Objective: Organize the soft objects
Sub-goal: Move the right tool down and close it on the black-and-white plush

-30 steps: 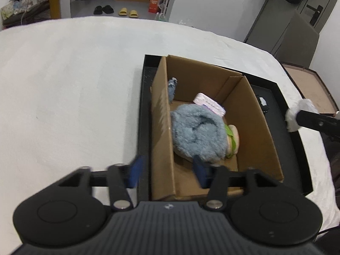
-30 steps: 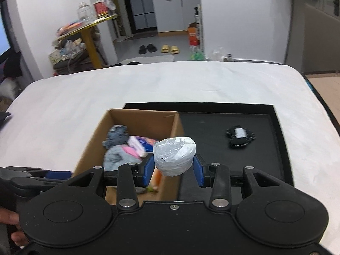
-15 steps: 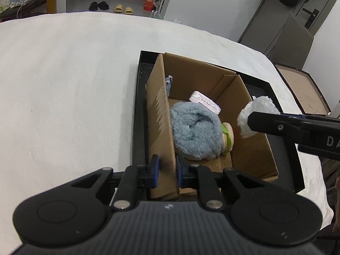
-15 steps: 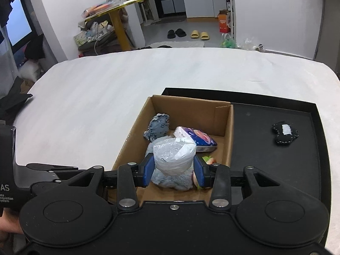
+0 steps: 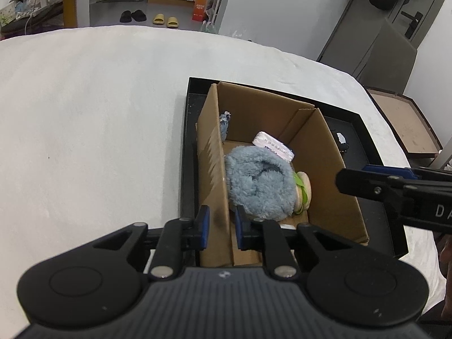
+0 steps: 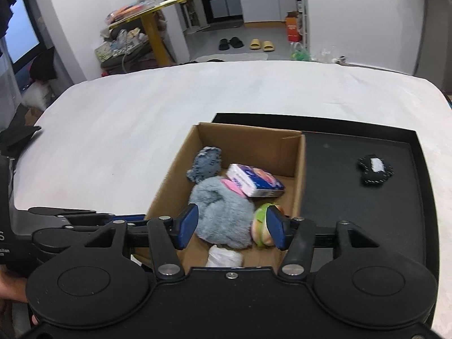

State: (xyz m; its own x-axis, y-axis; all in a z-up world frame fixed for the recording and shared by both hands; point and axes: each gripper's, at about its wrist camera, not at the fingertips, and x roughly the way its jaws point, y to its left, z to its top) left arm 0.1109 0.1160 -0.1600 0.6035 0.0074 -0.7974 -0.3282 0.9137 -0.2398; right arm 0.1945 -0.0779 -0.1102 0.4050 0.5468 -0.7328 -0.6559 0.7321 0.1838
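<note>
Left wrist view: the left tool point(image 5: 220, 227) is clamped on the near left wall of the cardboard box point(image 5: 210, 152), one blue pad outside and one inside. The box sits at the left end of a black tray point(image 5: 375, 169) on the white surface point(image 5: 93, 118). Inside lie a fluffy blue plush point(image 5: 258, 182), a tissue pack point(image 5: 272, 149) beyond it, a green-and-tan toy point(image 5: 303, 190) at its right, and a small grey-blue toy point(image 5: 224, 121) against the left wall. The right tool's fingers point(image 5: 367, 182) reach in from the right over the box.

Right wrist view: the right tool point(image 6: 231, 227) hangs over the near end of the box point(image 6: 248, 141), its jaws having just been opening — nothing is pressed between the pads. The white wrapped bundle point(image 6: 224, 257) lies below them on the box floor, at the near end, just beside the blue plush point(image 6: 220, 212). A small black item point(image 6: 374, 169) lies on the tray's right part, well apart from the box.
</note>
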